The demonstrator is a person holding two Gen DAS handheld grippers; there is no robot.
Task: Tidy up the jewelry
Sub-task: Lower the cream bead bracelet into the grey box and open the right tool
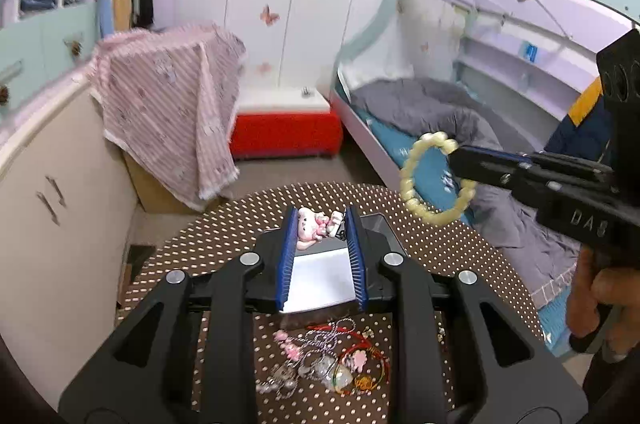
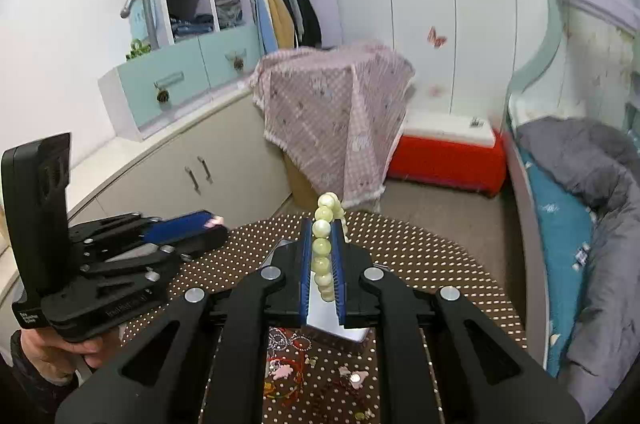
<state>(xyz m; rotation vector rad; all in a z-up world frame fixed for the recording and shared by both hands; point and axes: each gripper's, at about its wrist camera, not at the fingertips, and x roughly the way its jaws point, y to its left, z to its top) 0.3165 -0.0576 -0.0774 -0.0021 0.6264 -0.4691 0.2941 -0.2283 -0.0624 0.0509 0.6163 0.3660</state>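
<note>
My left gripper [image 1: 320, 220] is shut on a pink and white rabbit charm [image 1: 316, 226], held above a white box [image 1: 320, 278] on the round dotted table [image 1: 440, 248]. My right gripper [image 2: 324, 228] is shut on a pale yellow-green bead bracelet [image 2: 322, 250], held in the air; from the left wrist view the bracelet [image 1: 412, 180] hangs as a ring from the right gripper [image 1: 454, 154], right of and above the table. A pile of loose jewelry [image 1: 328, 364] with red cords, pink charms and silver chains lies on the table below my left gripper, and also shows in the right wrist view [image 2: 296, 364].
A bed with grey duvet [image 1: 440, 112] stands to the right. A red and white box [image 1: 286, 128] sits on the floor behind the table. A box draped with pink cloth [image 1: 172, 108] and beige cabinets [image 1: 52, 200] stand to the left.
</note>
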